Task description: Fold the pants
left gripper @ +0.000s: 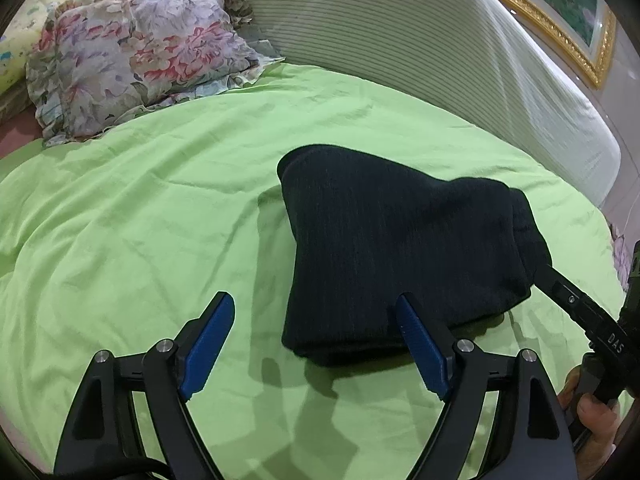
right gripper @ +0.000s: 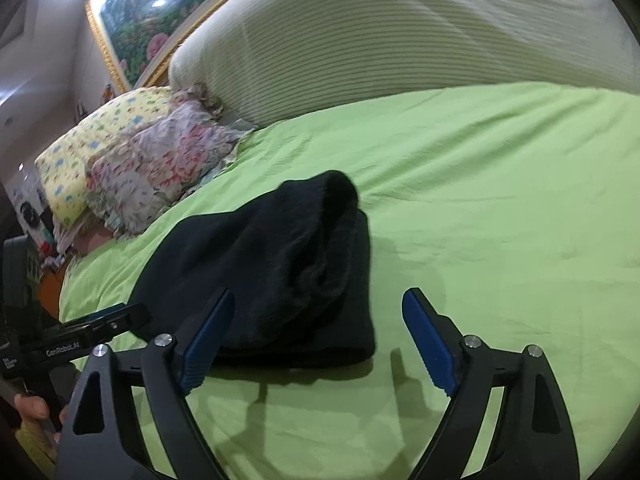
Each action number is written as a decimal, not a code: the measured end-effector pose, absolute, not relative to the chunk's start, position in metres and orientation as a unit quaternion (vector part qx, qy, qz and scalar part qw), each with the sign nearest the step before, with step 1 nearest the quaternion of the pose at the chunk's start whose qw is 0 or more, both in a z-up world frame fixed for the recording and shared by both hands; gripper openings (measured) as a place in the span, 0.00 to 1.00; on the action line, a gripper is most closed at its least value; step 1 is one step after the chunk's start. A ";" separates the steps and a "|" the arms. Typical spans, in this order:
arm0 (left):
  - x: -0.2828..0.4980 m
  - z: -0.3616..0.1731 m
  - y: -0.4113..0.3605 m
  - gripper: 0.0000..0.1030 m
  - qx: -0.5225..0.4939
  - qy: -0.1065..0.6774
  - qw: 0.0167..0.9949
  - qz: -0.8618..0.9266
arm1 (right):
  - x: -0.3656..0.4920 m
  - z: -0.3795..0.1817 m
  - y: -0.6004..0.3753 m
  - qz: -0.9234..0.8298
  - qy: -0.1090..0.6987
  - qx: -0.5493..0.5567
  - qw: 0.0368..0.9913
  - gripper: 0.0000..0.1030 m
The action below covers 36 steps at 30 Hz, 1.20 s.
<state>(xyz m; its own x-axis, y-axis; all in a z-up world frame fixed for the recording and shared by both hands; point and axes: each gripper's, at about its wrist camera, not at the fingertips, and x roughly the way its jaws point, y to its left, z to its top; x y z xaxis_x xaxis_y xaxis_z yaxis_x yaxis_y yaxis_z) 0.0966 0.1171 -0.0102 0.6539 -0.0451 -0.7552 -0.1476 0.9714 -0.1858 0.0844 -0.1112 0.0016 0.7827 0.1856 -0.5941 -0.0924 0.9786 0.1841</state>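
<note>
- Your left gripper [right gripper: 120, 316], seen from the right wrist: "GenRobot.AI" in white on its black side; small label below, too blurred to read.
- Your right gripper [left gripper: 560, 280], seen from the left wrist: white "DAS" on its black body, rest cut off.

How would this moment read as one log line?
black pants: folded bundle on green sheet | left tongs: open, empty | right tongs: open, empty

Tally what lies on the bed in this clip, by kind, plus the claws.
Folded dark pants: 1
Pillows: 2, one floral pillow, one yellow print pillow
Claws, both open: 2, left claw, right claw
Total: 5
</note>
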 end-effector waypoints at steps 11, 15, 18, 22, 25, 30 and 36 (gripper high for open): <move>0.077 -0.018 0.106 0.82 -0.085 0.419 0.903 0.048 | 0.059 -0.007 -0.080 0.089 0.311 0.007 0.946 0.91; 0.071 -0.019 0.103 0.82 -0.072 0.419 0.904 0.051 | 0.054 -0.012 -0.071 0.088 0.314 -0.012 0.945 0.92; 0.068 -0.017 0.100 0.82 -0.060 0.414 0.906 0.059 | 0.051 -0.015 -0.066 0.089 0.313 -0.018 0.946 0.92; 0.063 -0.016 0.097 0.82 -0.045 0.404 0.911 0.070 | 0.045 -0.017 -0.062 0.087 0.296 -0.030 0.951 0.93; 0.057 -0.016 0.095 0.82 -0.038 0.393 0.916 0.073 | 0.041 -0.018 -0.060 0.089 0.280 -0.033 0.955 0.93; 0.053 -0.018 0.093 0.83 -0.033 0.380 0.922 0.073 | 0.038 -0.023 -0.057 0.087 0.259 -0.035 0.961 0.93; 0.052 -0.023 0.091 0.84 -0.027 0.374 0.924 0.074 | 0.041 -0.035 -0.054 0.077 0.269 -0.048 0.959 0.94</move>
<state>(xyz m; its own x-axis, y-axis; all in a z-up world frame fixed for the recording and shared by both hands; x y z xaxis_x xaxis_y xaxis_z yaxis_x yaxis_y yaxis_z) 0.0522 0.0906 -0.0226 0.7094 0.1172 -0.6950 -0.1572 0.9876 0.0061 0.0412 -0.0537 -0.0345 0.8439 0.1216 -0.5226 -0.1732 0.9836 -0.0507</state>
